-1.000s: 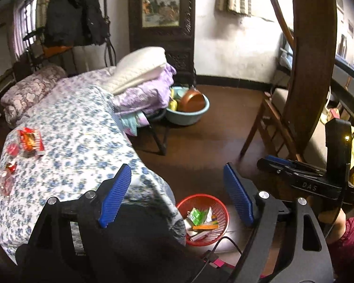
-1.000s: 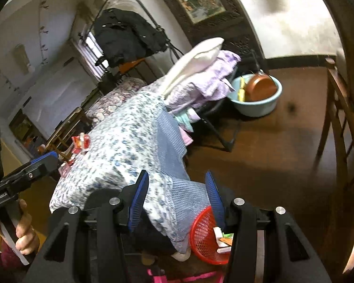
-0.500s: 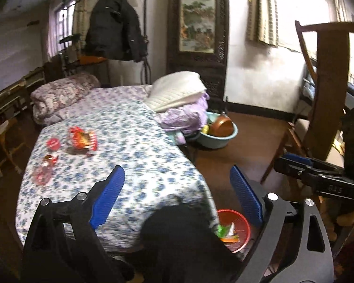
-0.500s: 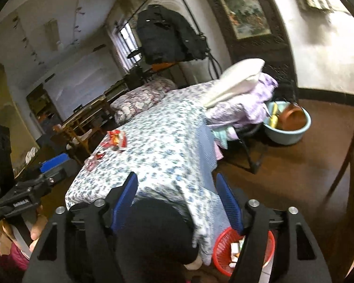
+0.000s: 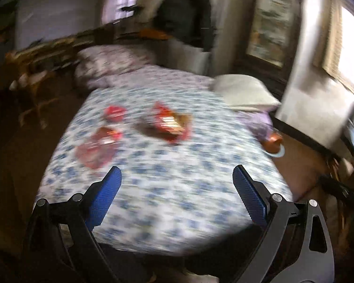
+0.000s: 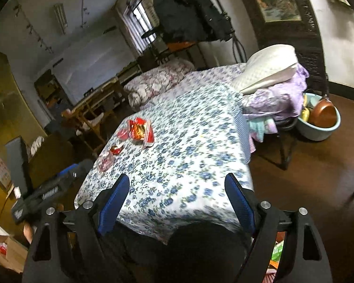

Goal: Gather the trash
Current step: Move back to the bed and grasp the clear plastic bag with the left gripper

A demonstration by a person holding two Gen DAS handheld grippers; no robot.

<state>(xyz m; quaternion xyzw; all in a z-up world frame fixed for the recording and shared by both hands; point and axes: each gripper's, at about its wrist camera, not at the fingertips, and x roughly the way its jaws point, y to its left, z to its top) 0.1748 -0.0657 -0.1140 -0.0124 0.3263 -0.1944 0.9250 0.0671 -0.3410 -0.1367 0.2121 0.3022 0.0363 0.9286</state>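
A table under a blue-flowered cloth (image 5: 177,188) (image 6: 188,165) carries the trash. A torn red snack bag (image 5: 170,123) (image 6: 141,131) lies at its far left part. Beside it are a small red wrapper (image 5: 114,113) (image 6: 122,134) and a clear pinkish wrapper (image 5: 95,151) (image 6: 105,161). My left gripper (image 5: 177,171) hovers over the near edge of the table, its jaws opening with nothing between them. The right gripper (image 6: 177,178) is also opening and empty, over the near right corner. A red basket (image 6: 271,272) with green trash peeks out behind the right finger. The left wrist view is motion-blurred.
A white pillow (image 6: 266,68) on purple bedding lies beyond the table. A blue basin (image 6: 321,127) with a copper pan stands on the brown floor at right. Wooden chairs (image 6: 92,115) stand left of the table. A cardboard box (image 6: 7,252) sits at lower left.
Both views swung away from the floor basket and leftward over the table. Both pairs of jaws spread wider. The basket left the left wrist view, and the wrappers came nearer.
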